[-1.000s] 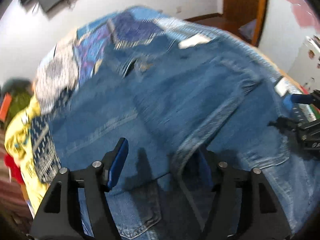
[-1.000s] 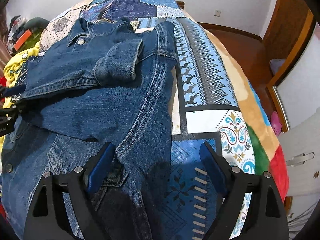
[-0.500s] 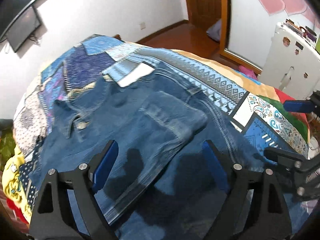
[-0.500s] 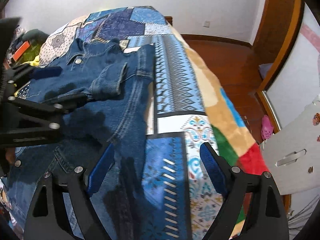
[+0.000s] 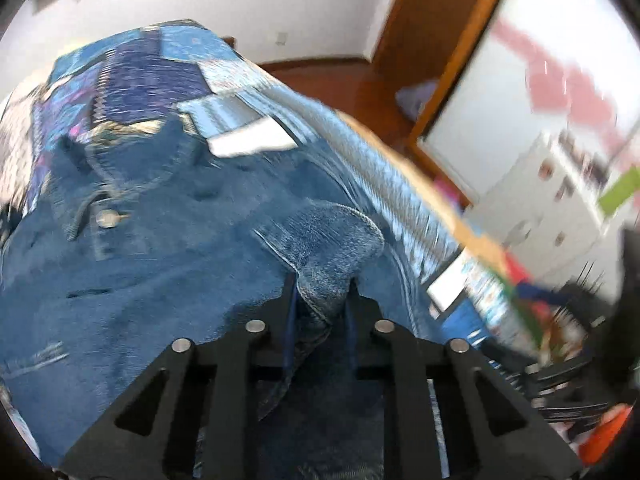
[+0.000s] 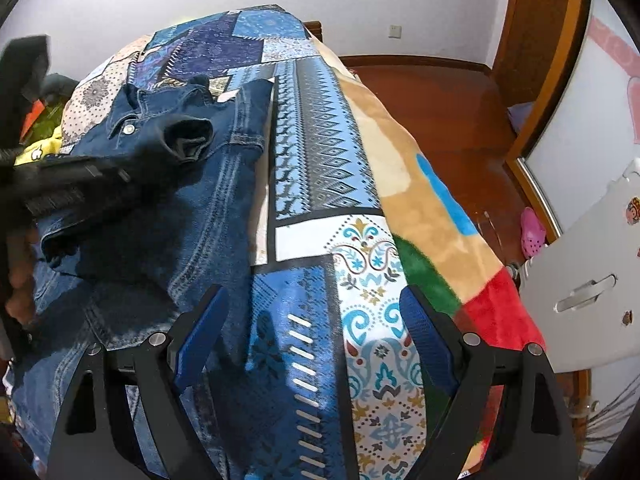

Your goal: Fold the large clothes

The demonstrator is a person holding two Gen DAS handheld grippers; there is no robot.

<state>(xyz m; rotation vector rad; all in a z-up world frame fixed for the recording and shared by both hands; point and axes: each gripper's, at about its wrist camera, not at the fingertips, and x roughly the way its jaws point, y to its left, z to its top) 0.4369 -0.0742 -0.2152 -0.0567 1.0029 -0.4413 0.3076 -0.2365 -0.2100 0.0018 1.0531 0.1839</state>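
Note:
A blue denim jacket (image 5: 160, 248) lies spread on a patchwork bedspread (image 6: 312, 152), collar and metal button toward the far end. My left gripper (image 5: 322, 300) is shut on the jacket's sleeve cuff (image 5: 332, 240), which bunches up between the fingers. In the right wrist view the jacket (image 6: 192, 200) fills the left side, and the left gripper (image 6: 120, 176) reaches in with the lifted cuff (image 6: 188, 140). My right gripper (image 6: 312, 336) is open and empty, above the bedspread just right of the jacket's edge.
The bed's right edge drops to a wooden floor (image 6: 440, 92). A white cabinet (image 6: 592, 276) stands at the right, with a wooden door frame (image 6: 532, 40) behind it. Yellow and other clothes (image 6: 40, 148) are heaped at the far left.
My left gripper has moved onto the sleeve cuff and shut on it; it was open half a second ago. The right gripper has stayed open, shifting slightly right off the jacket.

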